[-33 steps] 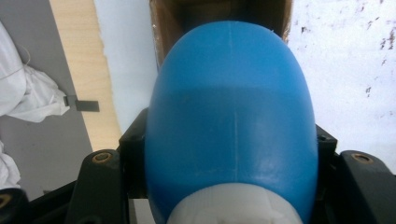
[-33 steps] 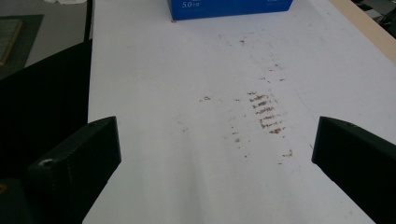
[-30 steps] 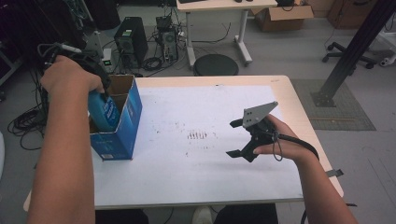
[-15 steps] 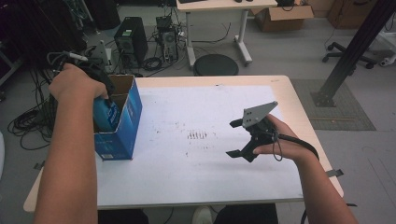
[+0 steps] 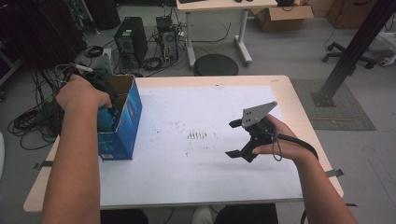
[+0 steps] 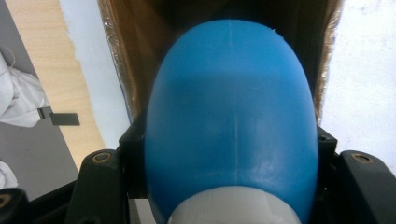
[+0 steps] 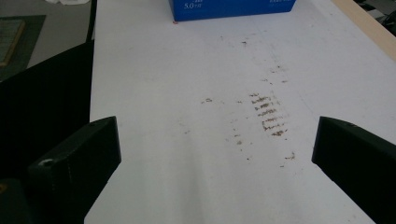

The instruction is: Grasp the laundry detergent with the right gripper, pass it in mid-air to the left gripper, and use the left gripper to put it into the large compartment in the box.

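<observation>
At the left edge of the bench (image 5: 280, 93), an open blue cardboard box (image 5: 122, 126) stands on the white sheet (image 5: 196, 107). The person's left hand (image 5: 81, 93) holds the left gripper (image 5: 103, 100) down into the box's open top. In the left gripper view its fingers (image 6: 100, 186) are clamped on a rounded blue bottle (image 6: 231, 121) with a white band at its near end, the brown inner walls of the box around it. Mid-sheet lies a patch of brown smudges (image 5: 198, 135). To the right, the right hand (image 5: 280, 142) holds the right gripper (image 5: 240, 140) above the sheet, its fingers (image 7: 77, 172) spread wide and holding nothing.
</observation>
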